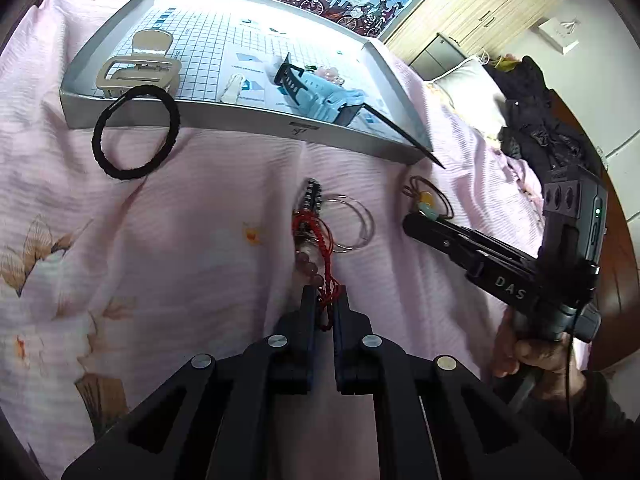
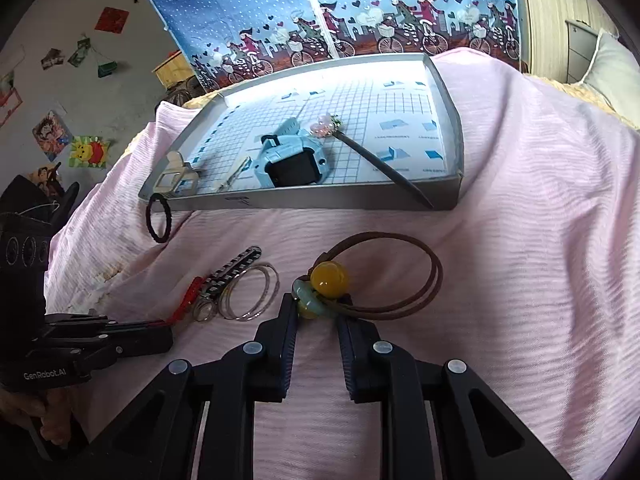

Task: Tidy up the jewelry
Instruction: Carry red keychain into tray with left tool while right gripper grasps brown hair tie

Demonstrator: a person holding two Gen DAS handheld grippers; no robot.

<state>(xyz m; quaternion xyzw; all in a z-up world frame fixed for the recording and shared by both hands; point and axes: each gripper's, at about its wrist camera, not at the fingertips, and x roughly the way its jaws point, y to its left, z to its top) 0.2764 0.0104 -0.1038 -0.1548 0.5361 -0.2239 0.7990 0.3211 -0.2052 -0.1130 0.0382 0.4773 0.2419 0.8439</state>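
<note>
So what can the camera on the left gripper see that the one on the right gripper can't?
Only the left wrist view shows the pink bead bracelet and the wooden cabinet. Only the right wrist view shows the wall stickers and the watch's dark screen. Both show the grey tray, blue watch, black hair tie, thin bangles, the brown cord with a yellow bead, and the left gripper shut on the red cord.
</note>
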